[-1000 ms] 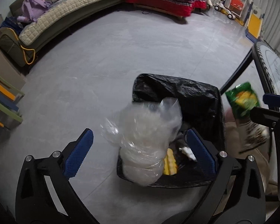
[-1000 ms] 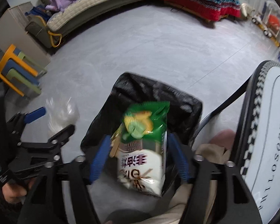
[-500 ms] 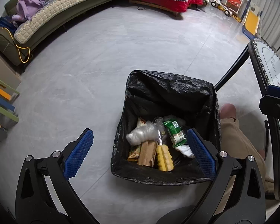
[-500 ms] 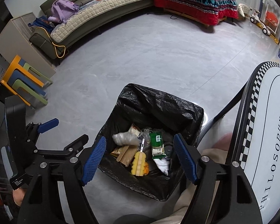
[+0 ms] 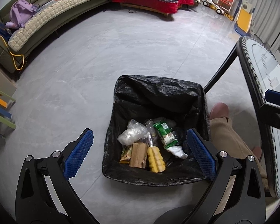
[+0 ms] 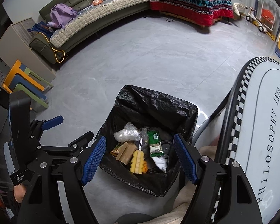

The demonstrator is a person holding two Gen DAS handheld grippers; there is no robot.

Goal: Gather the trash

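Your left hand-held gripper (image 5: pixel 139 150) and right hand-held gripper (image 6: pixel 140 157) both gape wide and empty above the bin (image 5: pixel 155 93), since the wrappers (image 5: pixel 164 136) lie inside

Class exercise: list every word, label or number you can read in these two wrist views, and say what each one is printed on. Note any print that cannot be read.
"PHILOSOPHY INTO LIFE": on the round white table top, along its inner line; the end is cut off.
"Data Acquisition System": on a label on the left gripper body.
Green snack packet in the black bin bag: print and barcode too small to read.
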